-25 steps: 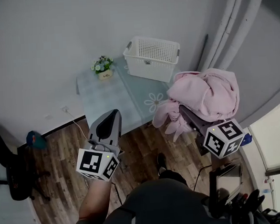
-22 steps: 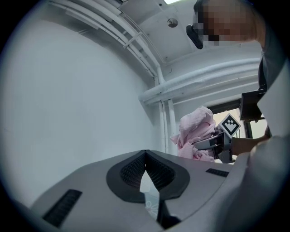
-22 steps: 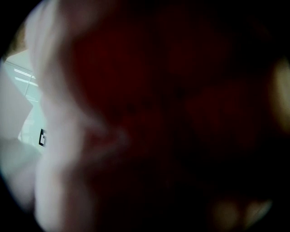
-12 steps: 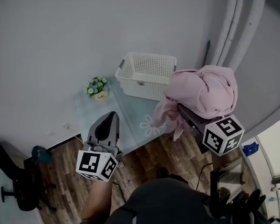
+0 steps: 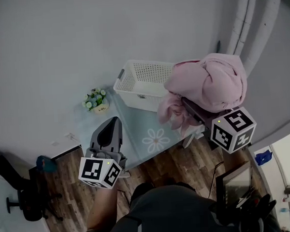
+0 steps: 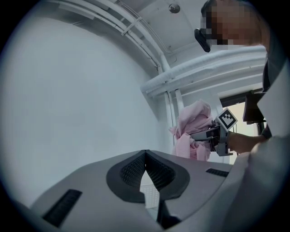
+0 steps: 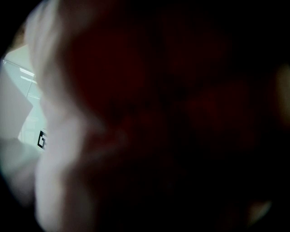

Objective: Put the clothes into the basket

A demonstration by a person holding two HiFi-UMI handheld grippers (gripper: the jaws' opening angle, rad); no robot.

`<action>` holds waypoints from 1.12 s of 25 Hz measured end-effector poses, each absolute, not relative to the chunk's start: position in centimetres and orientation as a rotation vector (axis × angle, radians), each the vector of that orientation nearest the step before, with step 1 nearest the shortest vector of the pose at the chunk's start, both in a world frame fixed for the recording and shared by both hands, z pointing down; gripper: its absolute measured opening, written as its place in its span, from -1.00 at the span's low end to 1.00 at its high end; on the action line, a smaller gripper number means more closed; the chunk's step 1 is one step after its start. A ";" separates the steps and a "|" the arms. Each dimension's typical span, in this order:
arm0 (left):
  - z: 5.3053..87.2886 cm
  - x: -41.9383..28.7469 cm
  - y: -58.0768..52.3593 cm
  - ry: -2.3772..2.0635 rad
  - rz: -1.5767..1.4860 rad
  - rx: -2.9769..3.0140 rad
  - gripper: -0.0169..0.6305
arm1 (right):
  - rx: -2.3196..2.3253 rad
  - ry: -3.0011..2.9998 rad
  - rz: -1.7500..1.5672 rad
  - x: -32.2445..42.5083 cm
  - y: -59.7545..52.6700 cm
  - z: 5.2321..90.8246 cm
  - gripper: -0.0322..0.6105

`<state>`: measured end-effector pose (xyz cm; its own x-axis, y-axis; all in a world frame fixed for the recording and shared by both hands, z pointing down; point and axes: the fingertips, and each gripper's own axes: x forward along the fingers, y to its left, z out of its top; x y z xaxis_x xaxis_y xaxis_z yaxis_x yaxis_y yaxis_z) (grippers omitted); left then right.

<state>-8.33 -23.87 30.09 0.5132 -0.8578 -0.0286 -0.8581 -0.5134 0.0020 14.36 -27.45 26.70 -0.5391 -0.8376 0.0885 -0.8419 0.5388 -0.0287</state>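
Grey wall and glass table (image 5: 136,131) beyond right gripper (image 5: 192,112), clamped on pink clothes (image 5: 209,81) heaped over its jaws, basket (image 5: 145,83) just ahead-left. Probably soft, light, floppy: best gripped mid-bundle. Left gripper (image 5: 115,122) pressed together, empty.

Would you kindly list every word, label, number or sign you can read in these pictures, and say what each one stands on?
No text can be read anywhere.
Left marker cube, right marker cube: black-and-white square patterns only, no letters or digits.
Flower pot: any label is too small to read.
Pink clothes, basket: no print that I can make out.
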 end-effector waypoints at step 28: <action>31.0 -14.1 -43.3 1.393 0.077 -2.841 -0.92 | 1.414 -2.309 -0.013 9.4 -48.9 29.8 0.15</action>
